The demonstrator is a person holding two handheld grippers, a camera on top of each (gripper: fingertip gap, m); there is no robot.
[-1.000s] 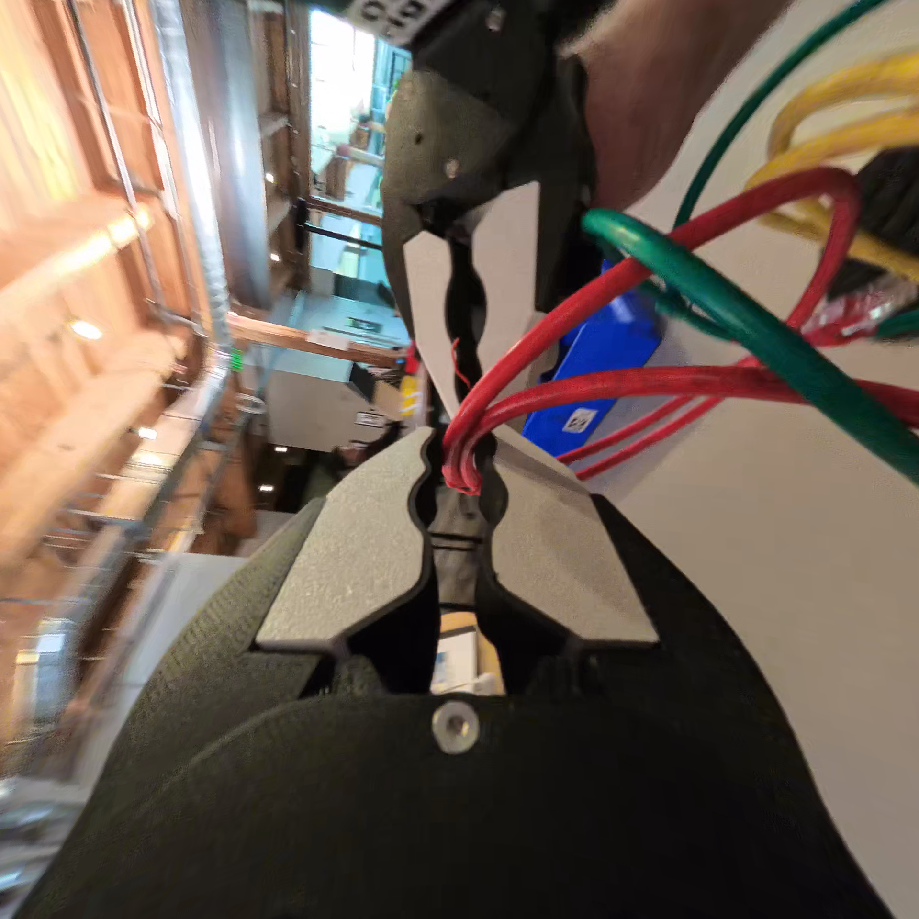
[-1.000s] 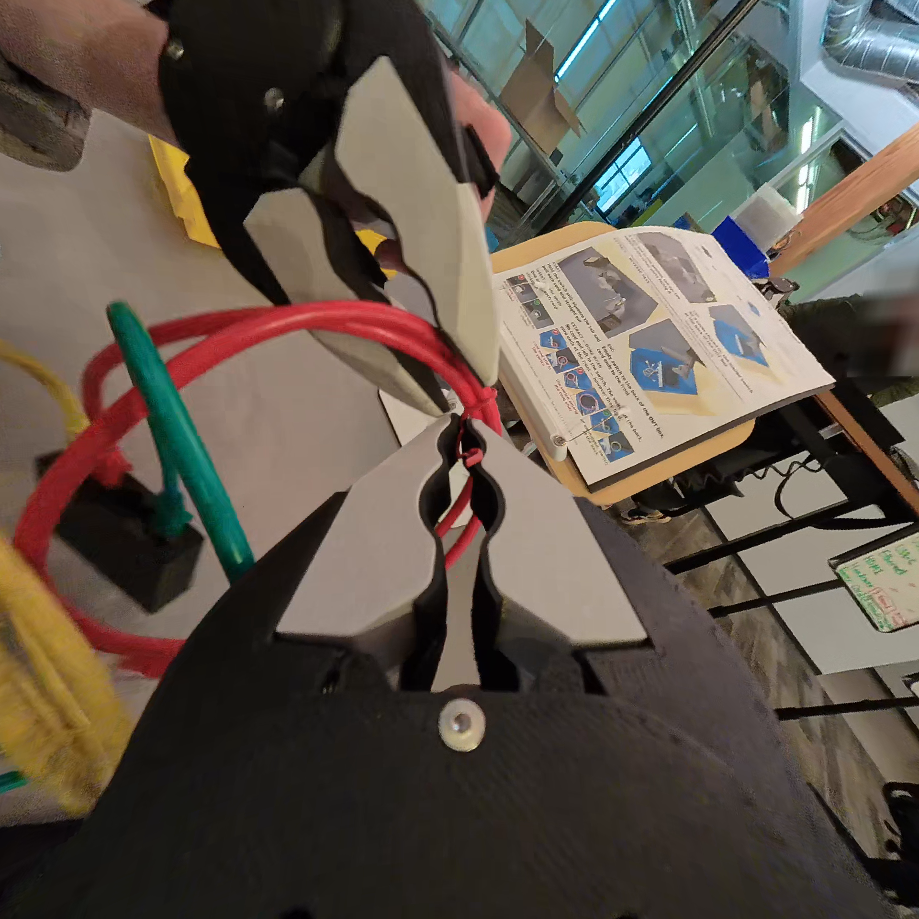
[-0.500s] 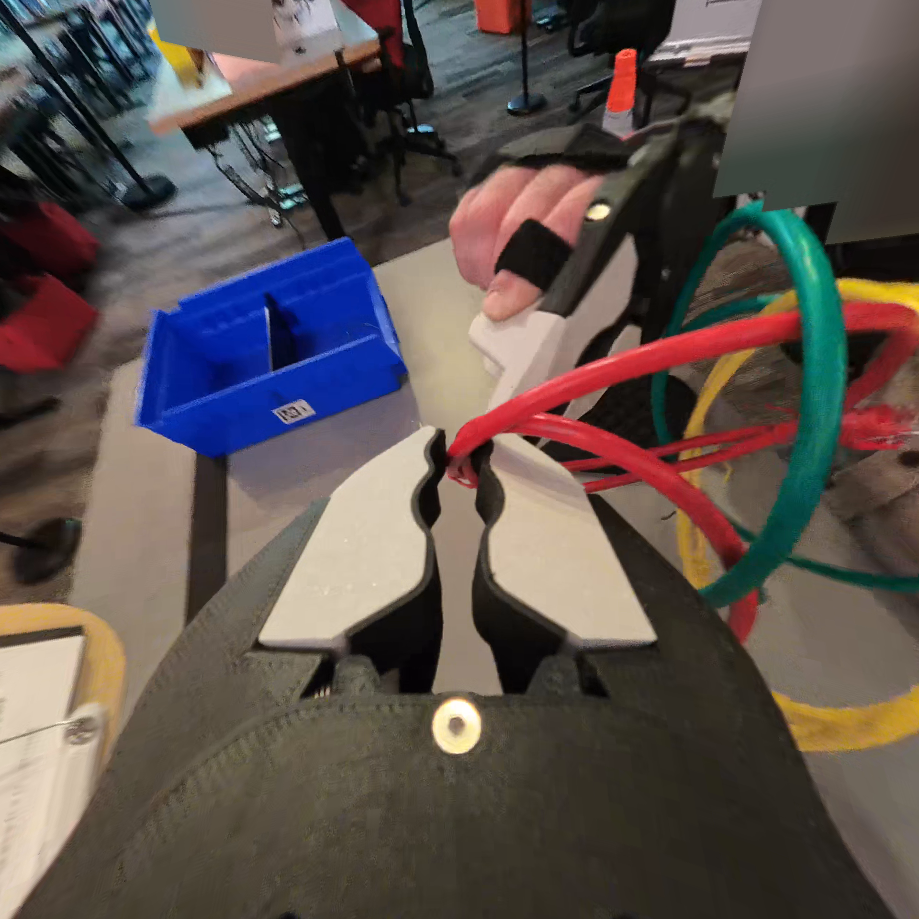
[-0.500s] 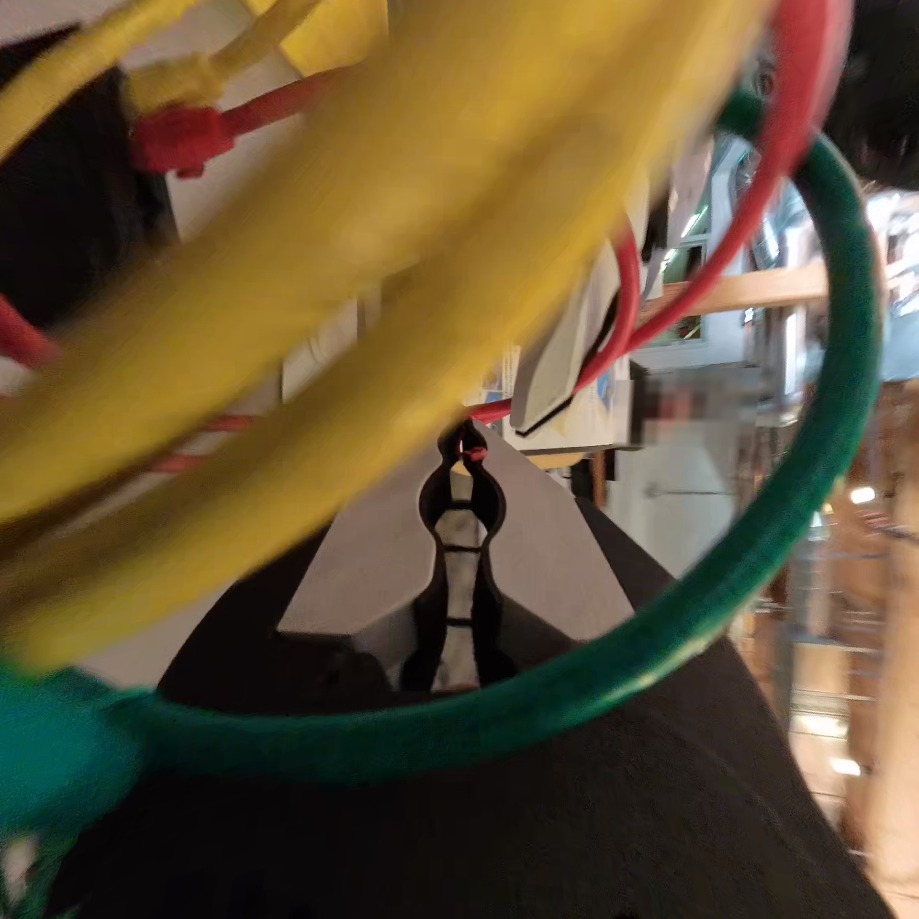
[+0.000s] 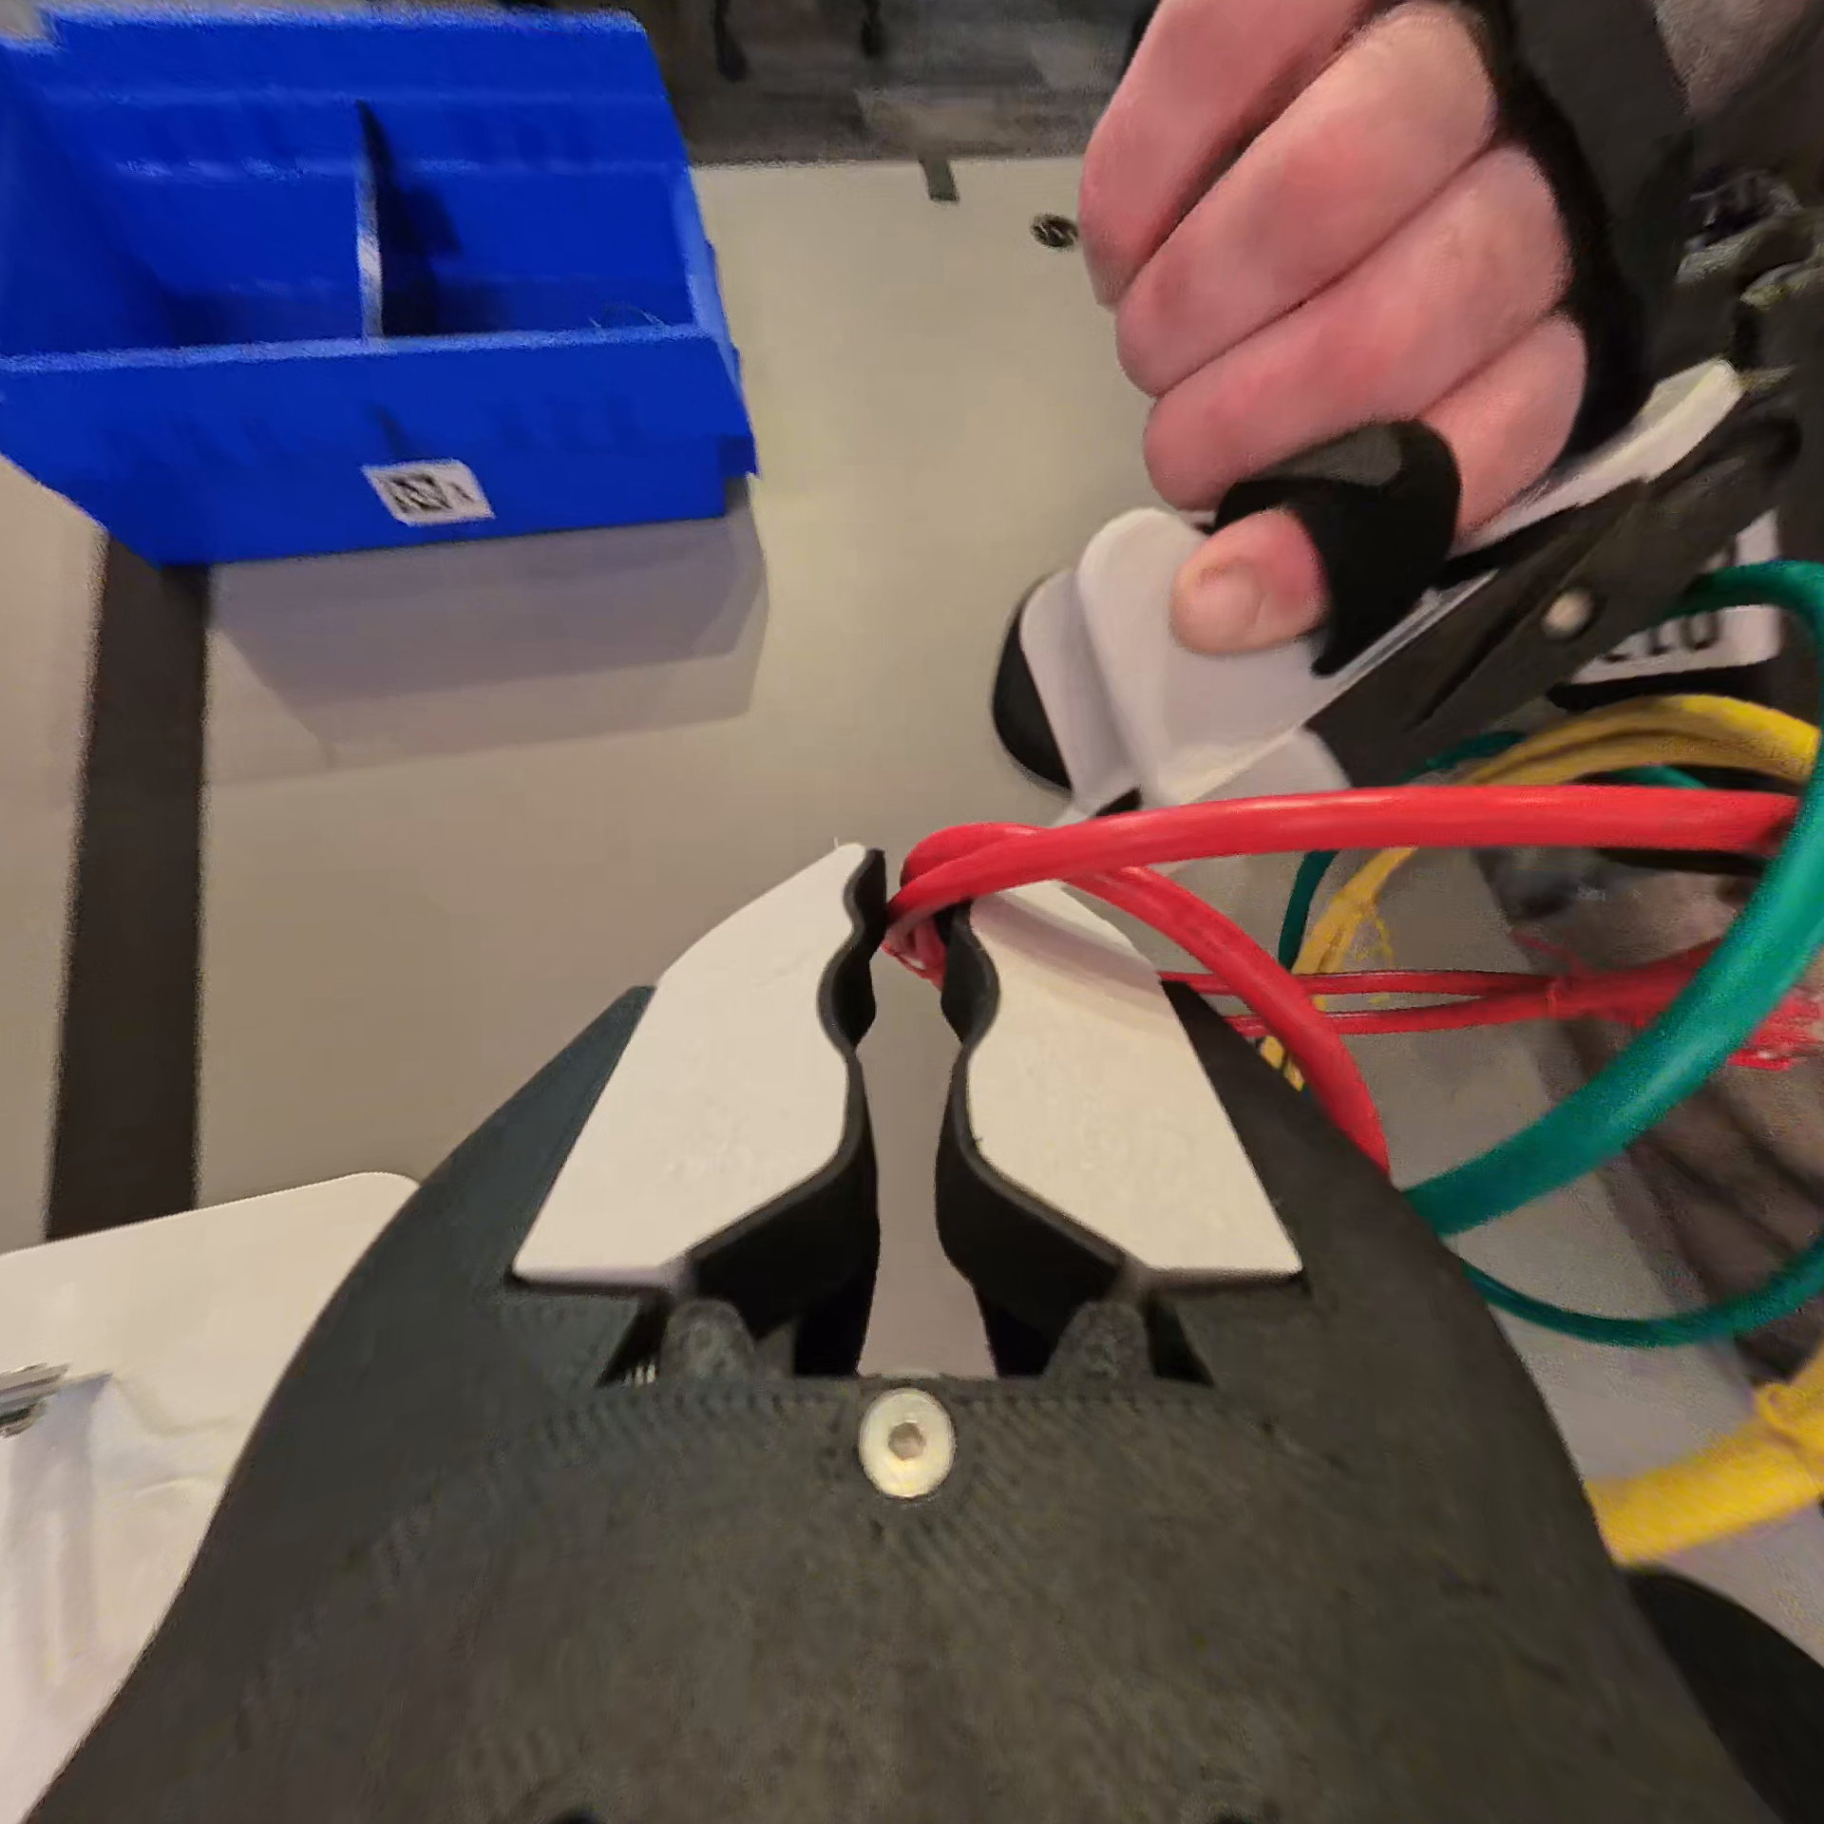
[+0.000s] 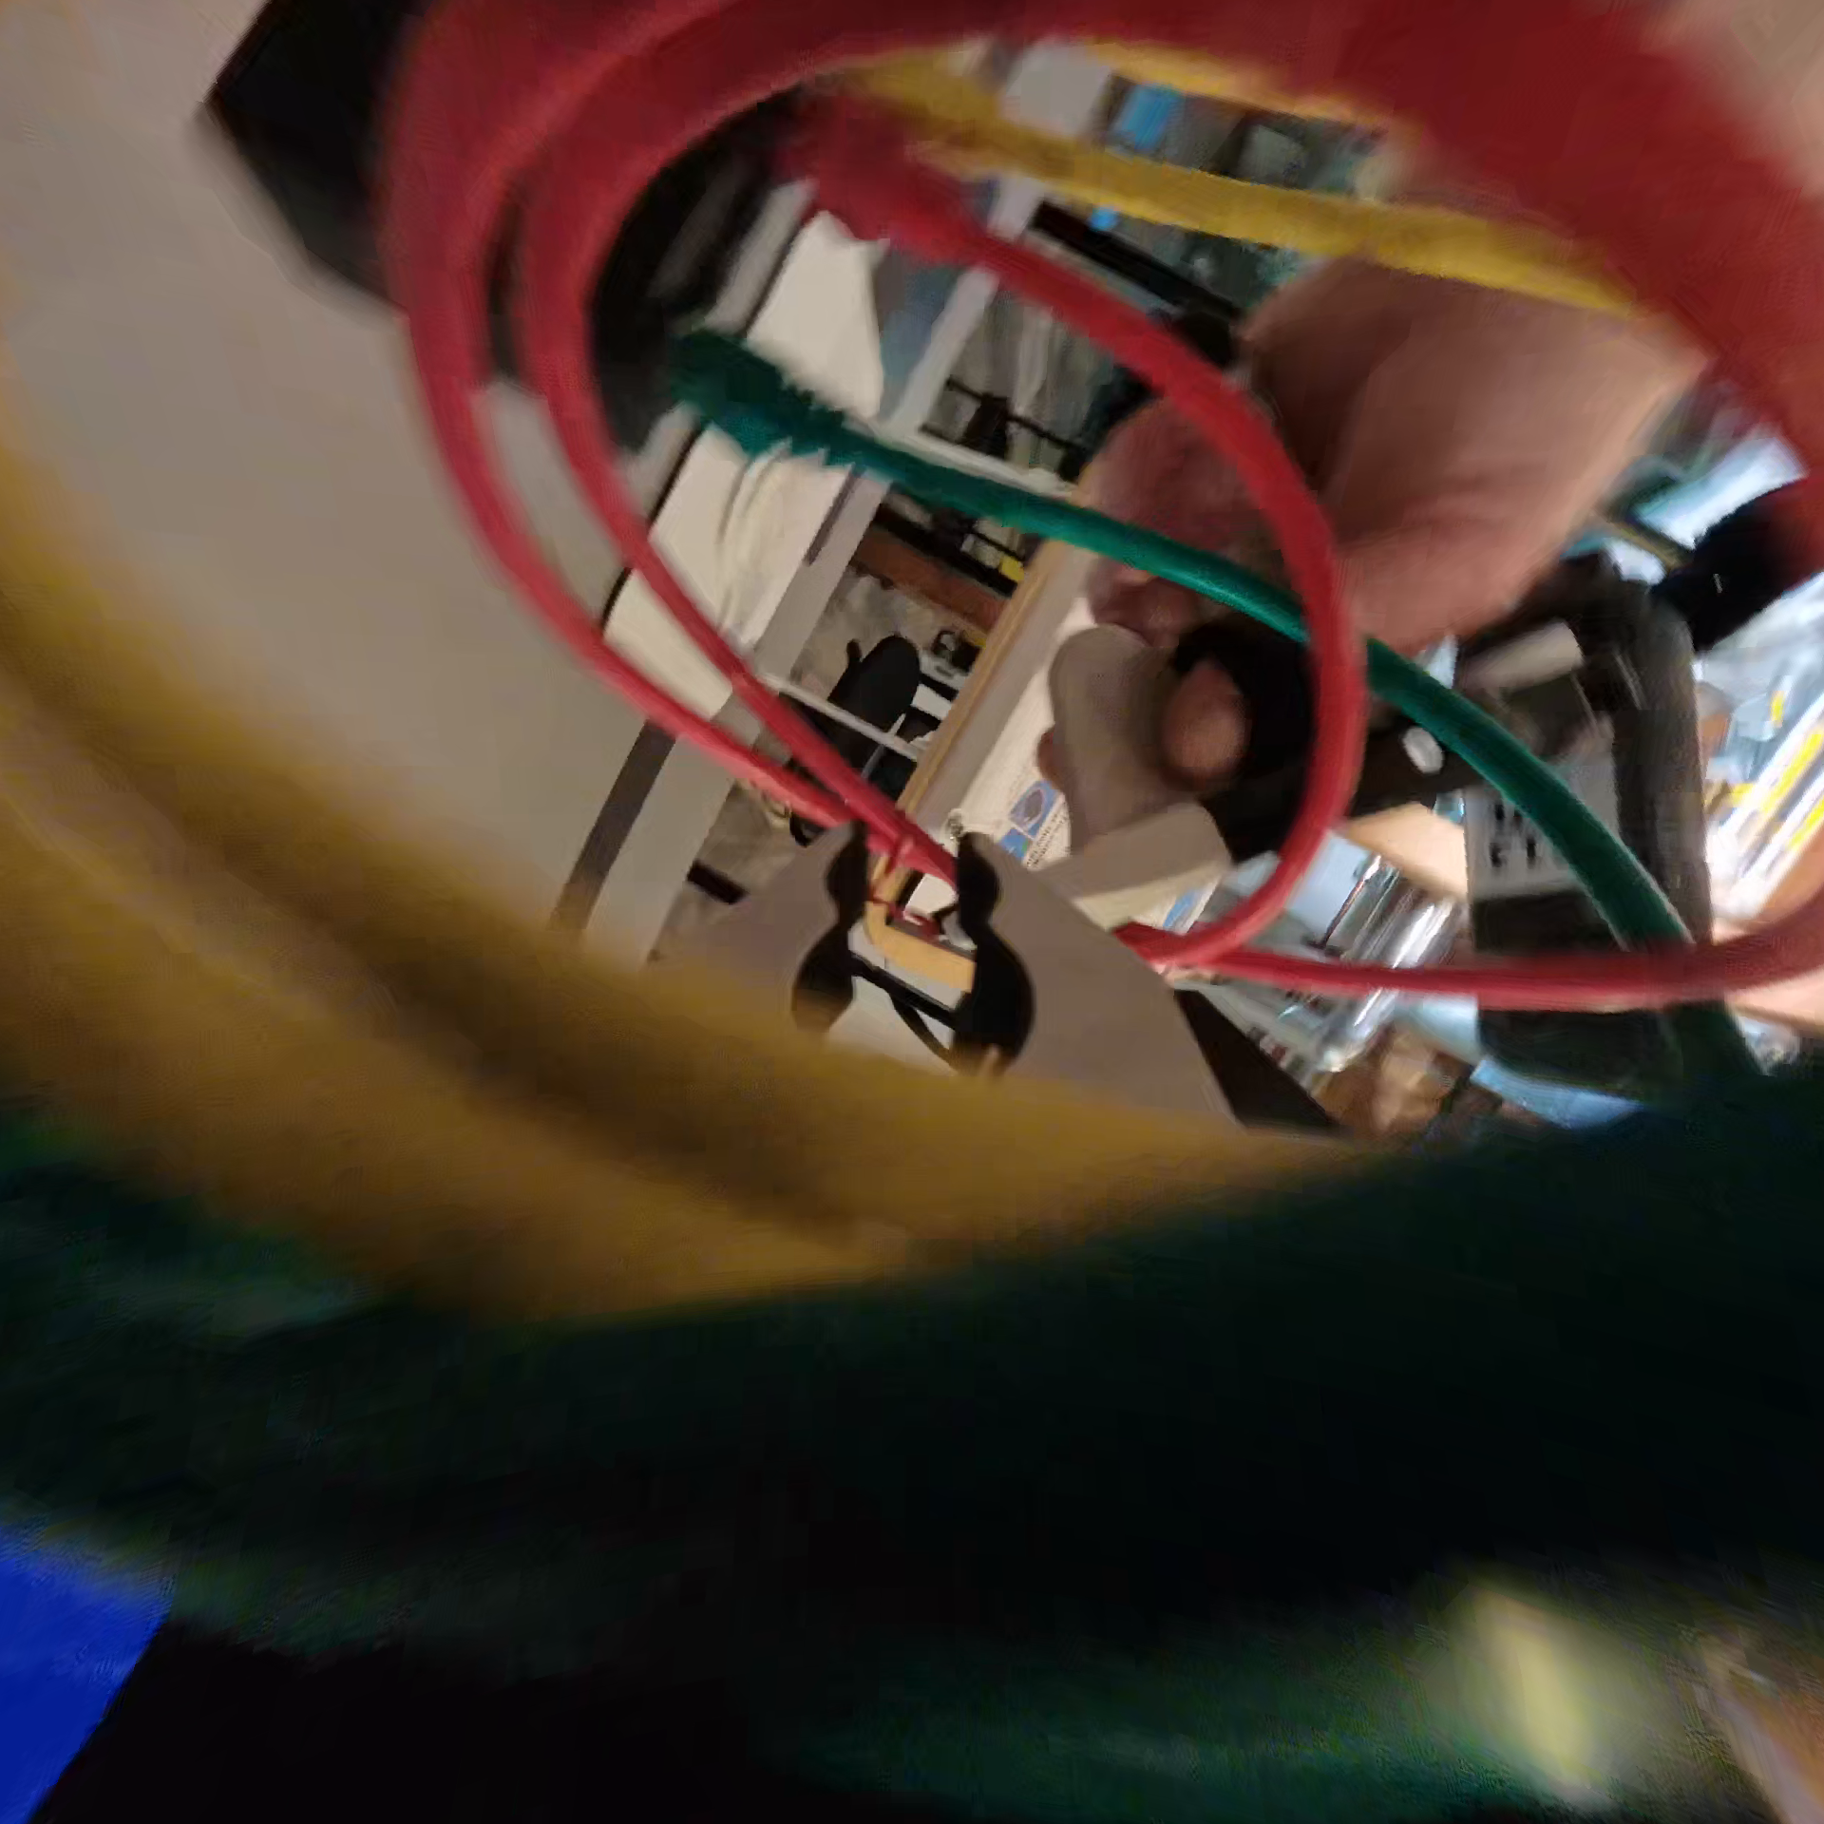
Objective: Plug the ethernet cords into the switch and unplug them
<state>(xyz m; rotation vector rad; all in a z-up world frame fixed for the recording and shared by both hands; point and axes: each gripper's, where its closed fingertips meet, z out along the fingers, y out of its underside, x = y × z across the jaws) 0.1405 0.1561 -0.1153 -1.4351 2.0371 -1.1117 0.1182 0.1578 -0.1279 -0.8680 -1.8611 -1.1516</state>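
The left gripper is clenched on a bundled loop of the red cord, which is pinched right at its fingertips and arcs off to the right. A green cord loops through the same tangle, and yellow cords lie behind and below it on the bench. Just beyond, a hand holds the right gripper, whose white finger comes down close to the red loop. A blue bin with a divider stands at the far left corner of the bench, well apart from the cords.

The right wrist view is badly blurred, with yellow and green cord pressed up against the lens. Its own fingertips show through the loops, and thin red strands run down between them; they seem to be gripping those strands, though the narrow gap makes that uncertain. A dark block at the upper left, likely the switch, sits on the bench
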